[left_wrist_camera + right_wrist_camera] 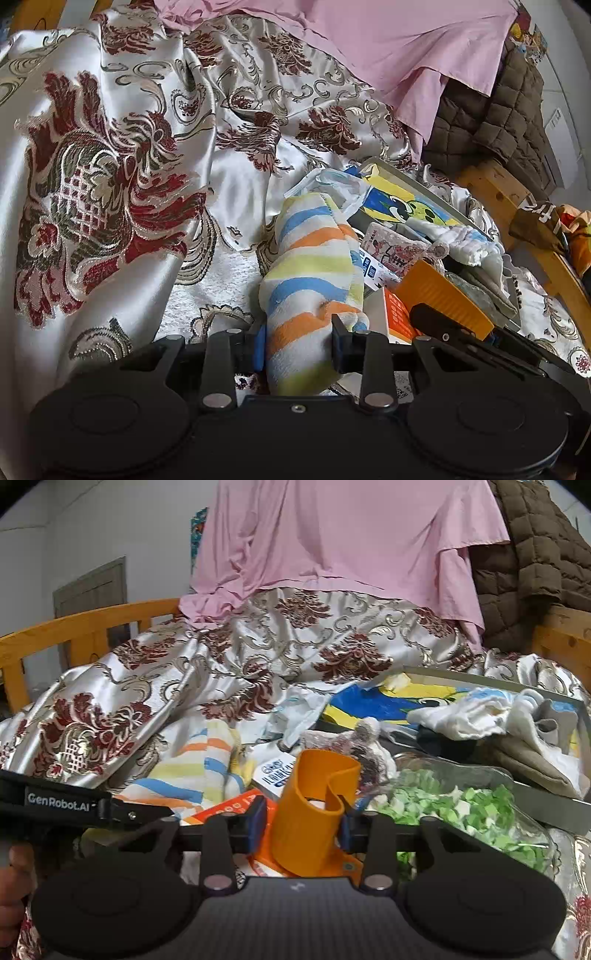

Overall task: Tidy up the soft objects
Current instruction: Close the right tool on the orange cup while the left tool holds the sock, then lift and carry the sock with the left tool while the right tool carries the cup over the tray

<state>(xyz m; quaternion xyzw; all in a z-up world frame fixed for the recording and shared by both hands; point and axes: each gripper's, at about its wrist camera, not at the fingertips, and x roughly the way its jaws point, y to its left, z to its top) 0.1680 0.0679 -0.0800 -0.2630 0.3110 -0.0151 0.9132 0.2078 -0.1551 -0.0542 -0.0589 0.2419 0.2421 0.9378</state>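
Terry cloth fills the near field of the left wrist view: the left gripper [297, 341] is clamped on one end of a striped towel [314, 266], rolled or bunched into a loose sausage banded in blue, orange, yellow and white. It looks light, limp and springy, so it should sag from any single hold; the pinch sits at the near end, and a grip nearer the middle would likely carry it with less droop. Its long axis runs away from the camera, the far end tipped slightly left, lying over the patterned satin bedspread [122, 155] beside a heap of clutter. In the right wrist view the right gripper [303, 827] is closed on an orange curled plastic piece [314, 805], stiff and smooth, standing roughly upright between the jaws. Just past it lie a jar of green and white bits [458, 805] on its side and a grey tray [546, 797] holding small cloths. Farther back a pink sheet [332, 542] hangs beside a brown quilted cover [532, 550].
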